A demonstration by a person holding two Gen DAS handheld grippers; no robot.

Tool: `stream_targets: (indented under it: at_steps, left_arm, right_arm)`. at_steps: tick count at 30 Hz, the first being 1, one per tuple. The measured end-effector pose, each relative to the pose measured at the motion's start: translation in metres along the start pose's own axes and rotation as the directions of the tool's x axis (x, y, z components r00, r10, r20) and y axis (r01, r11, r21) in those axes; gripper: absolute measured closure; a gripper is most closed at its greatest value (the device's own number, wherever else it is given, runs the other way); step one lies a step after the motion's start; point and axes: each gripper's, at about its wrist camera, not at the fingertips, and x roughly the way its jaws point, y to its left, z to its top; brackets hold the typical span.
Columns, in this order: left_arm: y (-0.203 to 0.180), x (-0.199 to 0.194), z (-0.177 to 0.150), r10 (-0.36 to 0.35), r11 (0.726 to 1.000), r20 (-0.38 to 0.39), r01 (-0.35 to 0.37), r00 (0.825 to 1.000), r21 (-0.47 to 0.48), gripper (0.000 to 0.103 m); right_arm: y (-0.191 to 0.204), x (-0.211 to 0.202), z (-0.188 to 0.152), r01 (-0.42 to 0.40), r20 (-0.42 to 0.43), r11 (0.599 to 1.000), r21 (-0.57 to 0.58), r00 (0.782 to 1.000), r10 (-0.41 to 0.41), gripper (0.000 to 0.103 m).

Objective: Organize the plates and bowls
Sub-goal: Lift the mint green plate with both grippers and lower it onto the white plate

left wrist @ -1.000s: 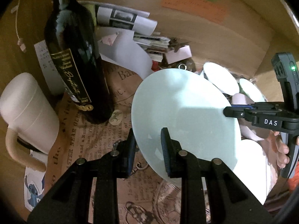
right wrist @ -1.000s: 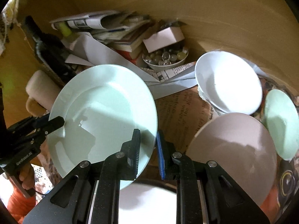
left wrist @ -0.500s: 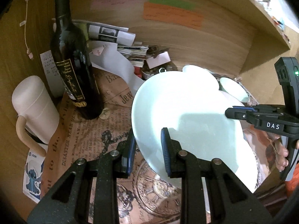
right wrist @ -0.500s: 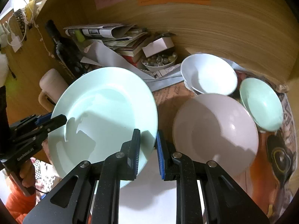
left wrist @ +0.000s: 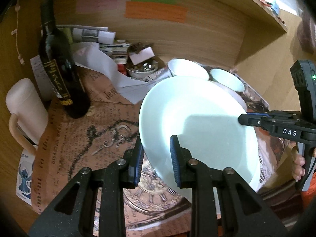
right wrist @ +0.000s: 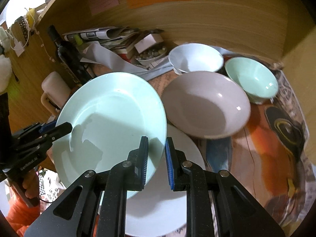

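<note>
A pale green plate (left wrist: 197,122) (right wrist: 110,114) hangs tilted above the table, held from both sides. My left gripper (left wrist: 156,144) is shut on its near-left rim; in the right wrist view the left gripper (right wrist: 68,127) clamps the plate's left edge. My right gripper (right wrist: 157,142) is shut on the opposite rim and shows as the right gripper (left wrist: 242,119) at the plate's right edge. Under the plate lies a white plate (right wrist: 167,197). Behind it sit a pinkish-grey bowl (right wrist: 205,104), a white bowl (right wrist: 195,57) and a green bowl (right wrist: 250,79).
A dark wine bottle (left wrist: 59,69) and a cream mug (left wrist: 23,106) stand at the left. Papers, books and a small bowl of bits (left wrist: 141,69) crowd the back against the wooden wall (left wrist: 197,39). Printed paper (left wrist: 88,138) covers the table.
Both grippers have drawn back from the rear wall with the green plate, which now hangs over the white plate. The bowls have come into fuller view.
</note>
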Motion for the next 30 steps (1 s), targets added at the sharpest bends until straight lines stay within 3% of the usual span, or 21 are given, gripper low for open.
stream_targets:
  at_steps: [15,30]
  left_arm:
    - [-0.021,0.019,-0.030,-0.060,0.997,-0.072,0.063,0.996,0.043,0.077]
    - [-0.029,0.046,-0.042,-0.058,0.994,-0.141,0.070,0.988,0.081,0.077]
  right_arm:
    - [-0.021,-0.004,-0.044,0.029,-0.012,0.994,0.102,1.000,-0.028,0.087]
    - [-0.032,0.007,-0.059,0.047,-0.056,0.989,0.143,0.998,-0.039,0.087]
